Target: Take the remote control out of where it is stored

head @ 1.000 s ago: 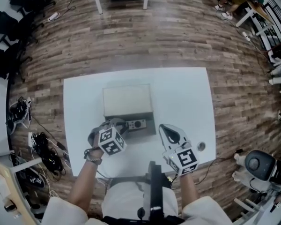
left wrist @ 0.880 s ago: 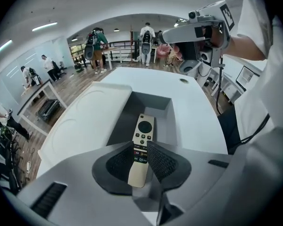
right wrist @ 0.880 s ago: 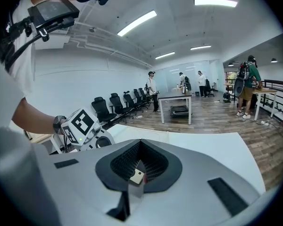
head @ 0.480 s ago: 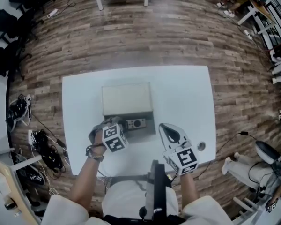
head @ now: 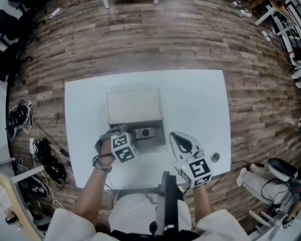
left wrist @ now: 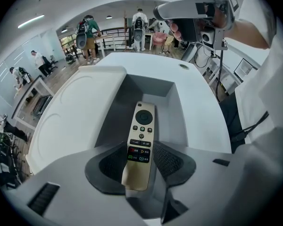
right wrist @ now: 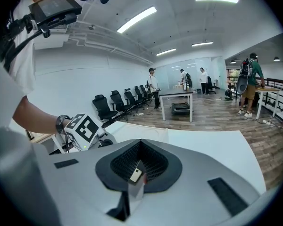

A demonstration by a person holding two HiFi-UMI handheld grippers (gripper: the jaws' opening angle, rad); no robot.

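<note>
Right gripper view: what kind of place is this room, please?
Most likely an open-plan office or lab. It has a row of black office chairs, a white work table on a wood floor, and long ceiling lights.

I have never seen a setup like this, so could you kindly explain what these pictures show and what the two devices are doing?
There is no robot arm: a person holds a pair of tongs in each hand. One picture comes from a camera on the person's head, looking down; the other two come from cameras riding on the tongs. On the white table stands a box with its drawer open, and a remote control lies in it. The left tongs reach down with the remote's near end between jaws that have just been opening, so nothing is gripped yet. The right tongs hover beside, closed.
</note>
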